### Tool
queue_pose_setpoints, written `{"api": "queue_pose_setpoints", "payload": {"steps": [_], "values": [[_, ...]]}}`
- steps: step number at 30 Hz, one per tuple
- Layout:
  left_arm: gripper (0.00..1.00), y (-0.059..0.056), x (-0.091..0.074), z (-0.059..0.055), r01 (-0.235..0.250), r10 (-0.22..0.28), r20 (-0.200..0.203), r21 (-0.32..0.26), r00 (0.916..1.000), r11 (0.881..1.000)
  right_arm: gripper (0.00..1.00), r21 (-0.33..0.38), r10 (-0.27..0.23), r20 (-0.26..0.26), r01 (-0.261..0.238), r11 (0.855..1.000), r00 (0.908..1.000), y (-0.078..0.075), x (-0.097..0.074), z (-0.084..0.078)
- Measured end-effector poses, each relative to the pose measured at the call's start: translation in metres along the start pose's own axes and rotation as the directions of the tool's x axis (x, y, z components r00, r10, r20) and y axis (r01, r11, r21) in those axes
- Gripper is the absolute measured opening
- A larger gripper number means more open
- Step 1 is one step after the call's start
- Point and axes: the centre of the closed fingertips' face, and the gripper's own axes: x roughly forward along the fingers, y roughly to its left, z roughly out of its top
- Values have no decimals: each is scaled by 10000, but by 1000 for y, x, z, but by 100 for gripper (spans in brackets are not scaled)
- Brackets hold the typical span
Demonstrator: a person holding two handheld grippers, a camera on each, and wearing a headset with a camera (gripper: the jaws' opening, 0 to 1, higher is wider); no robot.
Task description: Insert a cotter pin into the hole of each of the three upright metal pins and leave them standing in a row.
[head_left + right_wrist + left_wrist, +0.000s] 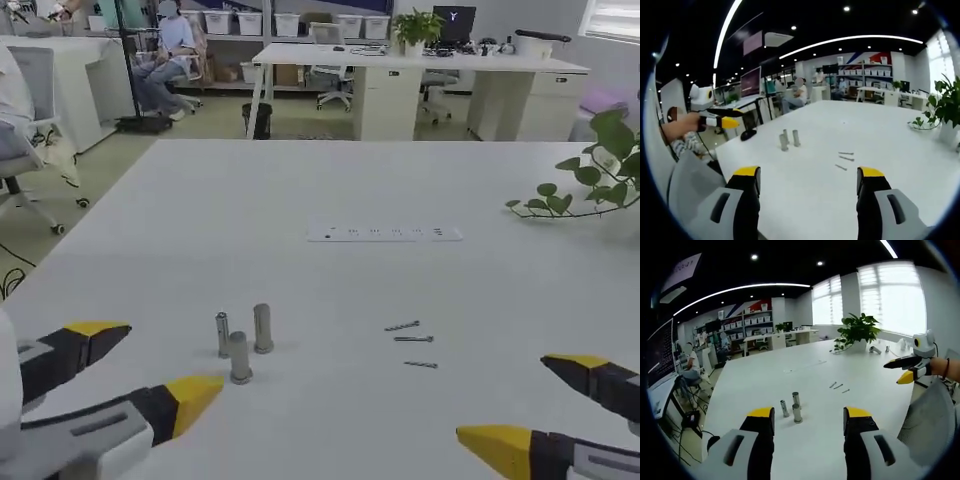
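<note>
I'm holding nothing.
My left gripper (pixel 165 360) and right gripper (pixel 508 398) gape; pins (pixel 240 345) stand clustered, cotters (pixel 410 345) lie nearby.

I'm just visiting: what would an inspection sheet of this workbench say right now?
Surface: white table, flat and plain.
Job's things: three metal pins standing upright in a cluster; three cotter pins lying loose to their right, none inserted.
Clutter: socket strip set in the tabletop; plant at the far right edge.
Grippers: left gripper and right gripper both open, holding nothing.
Cables: dark cable on the floor, left.
Surroundings: office desks, shelved boxes, a seated person.
</note>
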Motion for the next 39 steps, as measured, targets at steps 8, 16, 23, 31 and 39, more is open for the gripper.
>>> {"api": "queue_pose_setpoints", "payload": {"steps": [8, 16, 23, 31, 39], "values": [[43, 24, 21, -1, -314, 314, 171, -17, 9994, 9995, 76, 147, -217, 145, 215, 9997, 9997, -7, -1, 2], [37, 46, 44, -9, -489, 490, 110, -52, 9987, 9988, 74, 197, -397, 258, 392, 9990, 9989, -14, 0, 5], [34, 56, 70, -13, -413, 414, -25, 230, 9991, 9989, 72, 255, -467, 177, 462, 9986, 9988, -18, 5, 6], [31, 65, 96, -20, -306, 314, -188, 419, 9993, 9987, 72, 353, -442, 79, 439, 9984, 9990, -18, 15, 5], [29, 72, 123, -32, -55, 54, -511, -7, 9987, 10000, 72, 343, -339, -38, 340, 9988, 9994, -19, 25, 3]]}}
